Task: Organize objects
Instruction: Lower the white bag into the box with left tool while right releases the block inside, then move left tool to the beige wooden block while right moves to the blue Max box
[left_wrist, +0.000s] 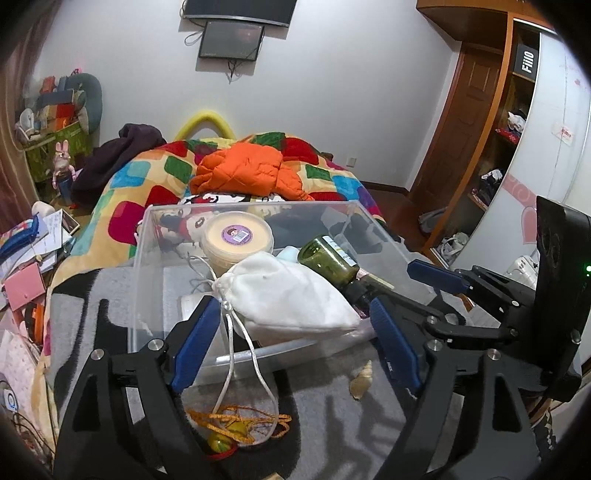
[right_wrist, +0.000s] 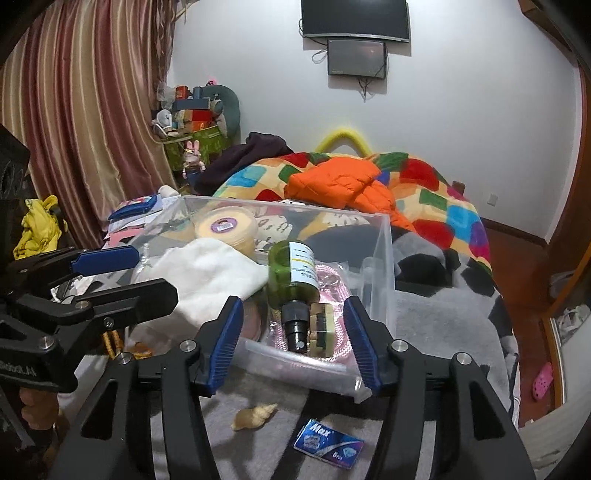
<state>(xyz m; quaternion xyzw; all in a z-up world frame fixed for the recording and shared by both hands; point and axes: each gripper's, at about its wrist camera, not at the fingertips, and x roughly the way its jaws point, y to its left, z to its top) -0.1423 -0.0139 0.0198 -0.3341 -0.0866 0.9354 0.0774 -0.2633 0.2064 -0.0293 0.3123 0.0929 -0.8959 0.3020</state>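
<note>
Bedroom, grey blanket (right_wrist: 436, 314) | blue packet (right_wrist: 328, 444) reads "Max", smaller print illegible | both grippers (left_wrist: 295, 328) (right_wrist: 293, 343) agape

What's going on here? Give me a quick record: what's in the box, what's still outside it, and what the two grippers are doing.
box: clear bin on a grey blanket
inside: white pouch, green bottle, yellow tub
outside: seashell, blue packet, orange cord
left gripper: open, empty
right gripper: open, empty
</note>
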